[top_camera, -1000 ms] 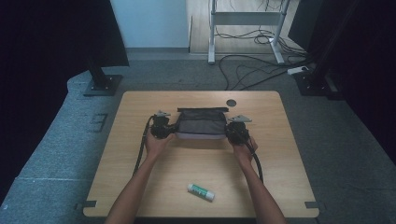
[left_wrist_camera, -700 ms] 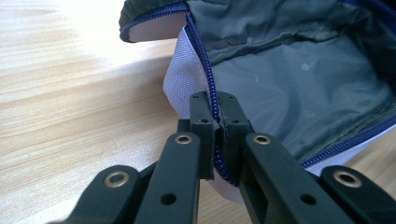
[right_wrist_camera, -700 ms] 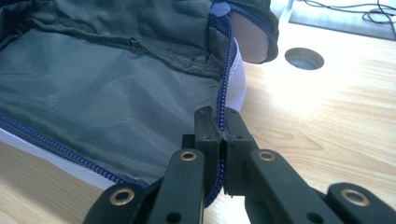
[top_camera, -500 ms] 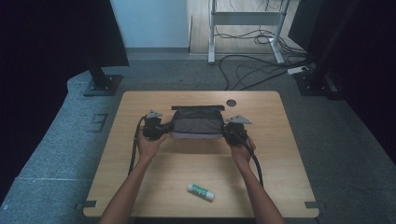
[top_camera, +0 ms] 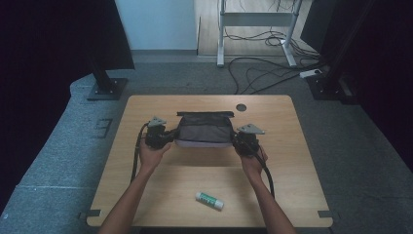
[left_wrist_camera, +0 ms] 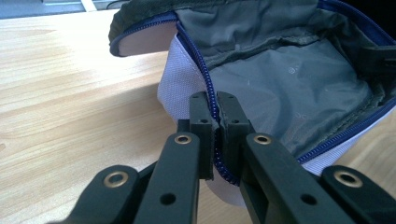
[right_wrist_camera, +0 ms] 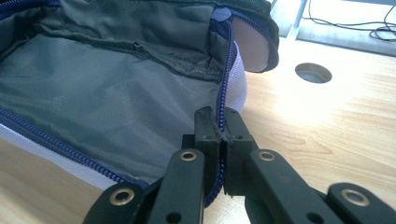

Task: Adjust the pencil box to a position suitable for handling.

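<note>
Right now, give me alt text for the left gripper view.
The left gripper is shut on the blue zipper edge of an open pouch, showing its grey lining. The pouch lies on a light wooden table.

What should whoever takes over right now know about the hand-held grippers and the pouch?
Left hand-held gripper: shut on the pouch's zipper edge at its left end.
Right hand-held gripper: shut on the zipper edge at the right end.
Pouch: mid-table, unzipped, mouth held open between the two, grey lining showing.
Glue stick: lying near the front edge, untouched.
Done: pouch opened and gripped.
Left: probably getting the glue stick inside; one gripper would have to let go first.
</note>
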### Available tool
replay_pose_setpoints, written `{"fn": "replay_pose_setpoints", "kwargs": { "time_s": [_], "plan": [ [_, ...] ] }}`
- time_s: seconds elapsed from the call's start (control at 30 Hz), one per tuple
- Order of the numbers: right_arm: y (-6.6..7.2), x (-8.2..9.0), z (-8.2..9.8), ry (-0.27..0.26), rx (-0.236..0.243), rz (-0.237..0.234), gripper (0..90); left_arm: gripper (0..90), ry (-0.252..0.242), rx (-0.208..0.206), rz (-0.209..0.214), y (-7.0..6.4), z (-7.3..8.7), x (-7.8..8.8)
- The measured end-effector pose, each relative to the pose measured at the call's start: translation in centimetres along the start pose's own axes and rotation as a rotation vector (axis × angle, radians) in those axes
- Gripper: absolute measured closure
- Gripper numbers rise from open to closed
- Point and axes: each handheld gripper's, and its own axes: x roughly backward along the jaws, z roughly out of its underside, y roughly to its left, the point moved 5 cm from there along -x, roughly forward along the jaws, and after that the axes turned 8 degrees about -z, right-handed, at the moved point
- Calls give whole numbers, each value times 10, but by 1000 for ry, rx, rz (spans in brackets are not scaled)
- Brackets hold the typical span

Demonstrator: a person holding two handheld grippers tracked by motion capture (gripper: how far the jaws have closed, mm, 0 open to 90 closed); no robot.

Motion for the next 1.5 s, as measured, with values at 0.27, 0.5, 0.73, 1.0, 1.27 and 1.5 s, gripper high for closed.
{"fn": "replay_pose_setpoints", "kwargs": {
  "time_s": [0.27,0.5,0.73,1.0,1.27,1.5],
  "plan": [
    [8,11,7,-9,23,-10,861,865,-17,-9,17,-6,10,11],
    [14,18,19,-2,28,-26,860,863,-12,-8,38,-10,22,15],
    [21,24,32,14,32,-33,860,860,-16,-10,57,-13,36,21],
    [26,26,55,41,45,-41,856,858,38,-26,59,-16,57,15],
    [25,19,73,106,67,-40,830,839,86,-11,71,-18,74,4],
    [24,16,80,144,79,-37,801,775,122,-5,84,-18,81,0]
  ]
}}
